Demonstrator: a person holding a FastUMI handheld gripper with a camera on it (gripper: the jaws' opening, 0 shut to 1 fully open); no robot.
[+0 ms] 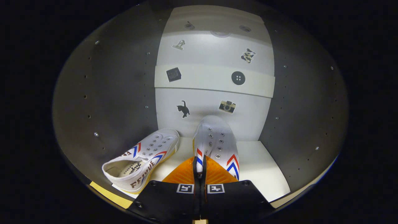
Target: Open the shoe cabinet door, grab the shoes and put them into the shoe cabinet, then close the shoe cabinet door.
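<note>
I am looking into the shoe cabinet [108, 102], with its dark side walls, white back panel and white floor. A white canvas shoe [143, 158] with red and blue stripes lies on the cabinet floor to the left of my fingers, opening toward me. A second matching shoe [217, 140] points toward the back panel, just ahead of my fingers. My gripper [200, 169] is shut on the side wall of this second shoe, near its heel opening, with both fingers pressed on the thin canvas edge.
The back panel [214, 81] carries several small stickers and a horizontal white band. Bare white floor [264, 174] lies to the right of the held shoe. A tan strip [107, 193] shows at the cabinet's front left edge.
</note>
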